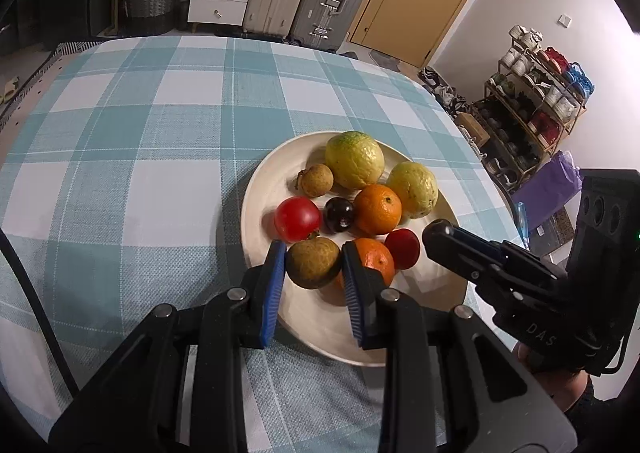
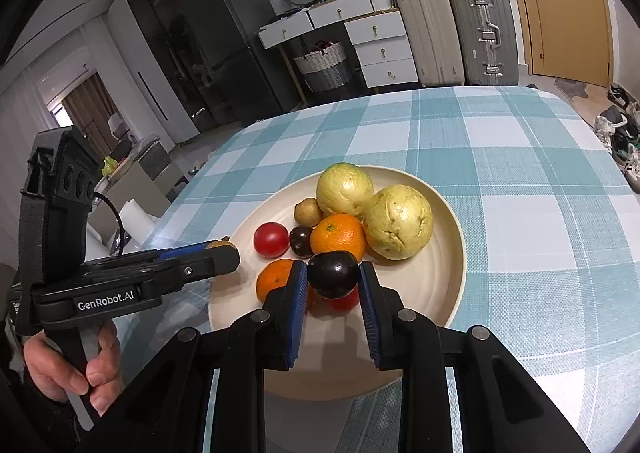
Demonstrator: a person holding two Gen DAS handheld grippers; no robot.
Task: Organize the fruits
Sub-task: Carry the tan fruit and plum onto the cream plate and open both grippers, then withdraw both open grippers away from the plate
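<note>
Two hand-held grippers work over a cream plate [image 1: 264, 189] of fruit on a blue-checked tablecloth [image 1: 132, 125]. The left gripper [image 1: 314, 265] is clamped on a small brown fruit [image 1: 313, 262] at the plate's near edge; the right gripper [image 2: 333, 277] is closed around a dark plum [image 2: 333, 274], held over a red fruit that shows only partly beneath it. Both pieces appear lifted clear of the plate, though the wrist views leave that uncertain.

Resting on the plate are two yellow-green guavas [image 1: 354, 159] at the far side, an orange [image 1: 377, 209] touching them, a second orange [image 1: 374, 259] nearer, a red tomato [image 1: 297, 218], another dark plum [image 1: 339, 214] and a second brown fruit [image 1: 316, 180].

The step in hand looks like placing or grouping like with like. Next, each piece needs a free spot beside its match, set down gently, since round fruit rolls.
</note>
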